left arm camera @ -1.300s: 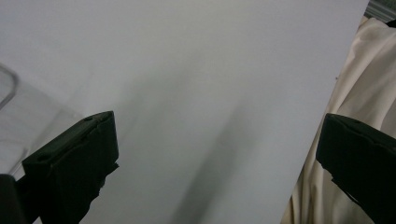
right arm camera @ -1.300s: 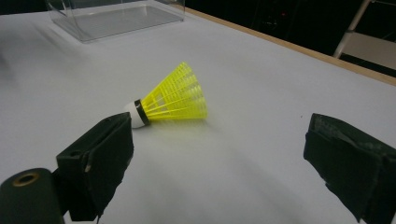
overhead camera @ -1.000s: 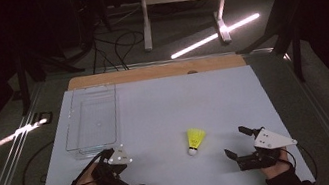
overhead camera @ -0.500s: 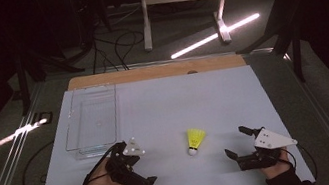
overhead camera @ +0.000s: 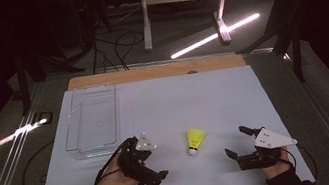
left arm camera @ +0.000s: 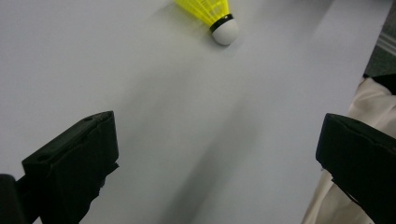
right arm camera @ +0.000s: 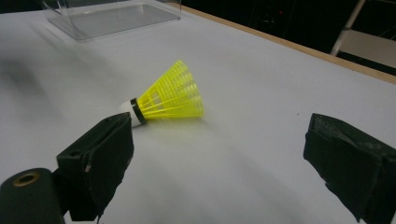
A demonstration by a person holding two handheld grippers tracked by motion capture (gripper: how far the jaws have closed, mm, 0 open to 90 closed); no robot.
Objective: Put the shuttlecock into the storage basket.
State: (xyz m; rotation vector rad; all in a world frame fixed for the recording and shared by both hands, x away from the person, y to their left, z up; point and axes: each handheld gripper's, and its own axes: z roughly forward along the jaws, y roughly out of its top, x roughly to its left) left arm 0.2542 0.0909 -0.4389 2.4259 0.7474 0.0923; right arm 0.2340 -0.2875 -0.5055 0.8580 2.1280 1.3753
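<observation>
Two grippers low on the white sheet (overhead camera: 164, 102), one to each side of the yellow shuttlecock (overhead camera: 196, 140); no readable writing or brand on anything.

Far left of the shuttlecock in the high view: clear tray (overhead camera: 76, 144), well apart from it. Nearer, just left of the shuttlecock: left gripper (overhead camera: 148, 162), held in a hand (overhead camera: 111, 182), jaws spread wide, nothing between them. Shuttlecock itself lying on its side on the sheet, white cork toward the person, skirt pointing away. Right of the shuttlecock: right gripper (overhead camera: 238, 143), jaws also spread wide and holding nothing.

Left gripper (left arm camera: 217, 154) view: shuttlecock (left arm camera: 211, 14) ahead of the jaws and beyond their tips, not between them, cut off by the top edge; pale sleeve (left arm camera: 345, 154) at the right edge, not seen so from above.

Right gripper (right arm camera: 217, 154) view: shuttlecock (right arm camera: 172, 95) ahead of the jaws, cork close to the left jaw's tip, contact not clear; tray (right arm camera: 112, 16) far behind the shuttlecock, and the table's wooden edge (right arm camera: 280, 39) beyond.
</observation>
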